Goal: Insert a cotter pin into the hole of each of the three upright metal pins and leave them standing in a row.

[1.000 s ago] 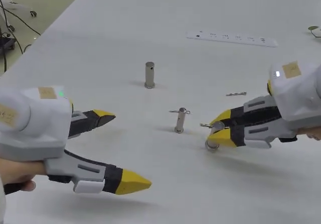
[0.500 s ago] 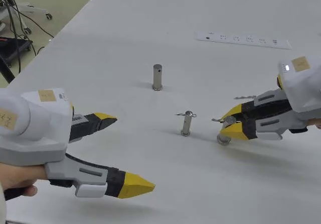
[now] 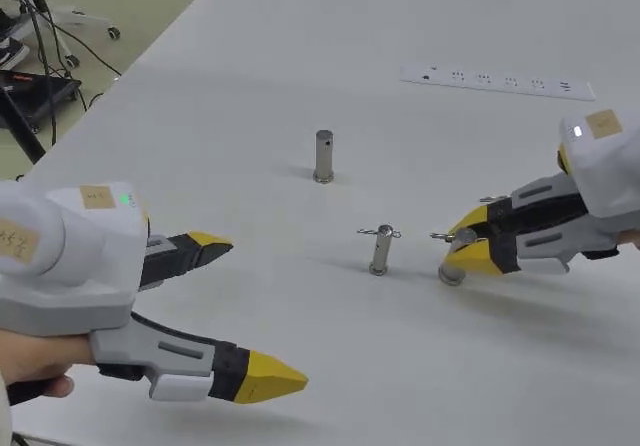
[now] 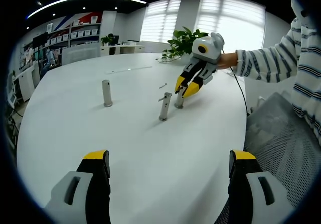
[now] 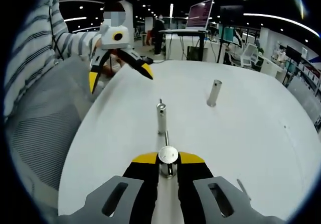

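Shifted farther up the bench (image 3: 300,46), right gripper (image 3: 452,253) clamps a cottered metal pin (image 3: 451,276); left gripper (image 3: 264,310) gapes empty. Far pin (image 3: 323,156) still bare.

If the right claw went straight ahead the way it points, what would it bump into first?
Most likely the middle metal pin, the one with a cotter pin through its top. It stands straight ahead of the right claw, which is shut on a second metal pin.

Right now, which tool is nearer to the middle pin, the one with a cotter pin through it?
Right. The right tool sits just beside the middle pin, closed on a third pin; the left tool is open, well off on the pin's other side.
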